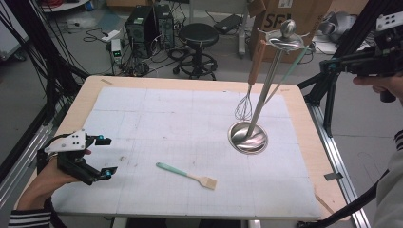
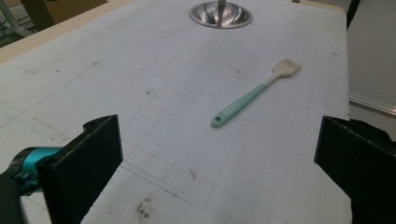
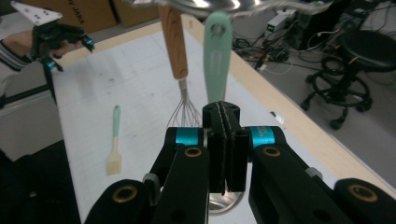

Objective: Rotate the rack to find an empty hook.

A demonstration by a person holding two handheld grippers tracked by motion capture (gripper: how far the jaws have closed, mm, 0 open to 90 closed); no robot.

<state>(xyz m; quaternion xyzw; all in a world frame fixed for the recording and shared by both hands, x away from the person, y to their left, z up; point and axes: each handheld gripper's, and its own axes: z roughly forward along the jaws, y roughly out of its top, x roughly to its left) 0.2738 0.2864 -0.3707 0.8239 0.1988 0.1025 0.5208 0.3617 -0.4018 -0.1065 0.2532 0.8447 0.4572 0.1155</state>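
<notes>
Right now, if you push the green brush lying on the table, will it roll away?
Probably not: the brush has a flat, wide head that should stop rolling, so it would likely slide or spin on the mat. It looks slim and light, and its pale bristles would probably bend.

a: any writing you can read?

b: the cardboard box [image 1: 290, 16] on the floor beyond the far right of the worktop has big white letters, "sf", cut off by the utensil stand.

a: anything else?

b: another cardboard box [image 3: 70, 14] at the far left has dark letters, roughly "jaka". the mint handle's [image 3: 217, 56] label is too blurred.
</notes>
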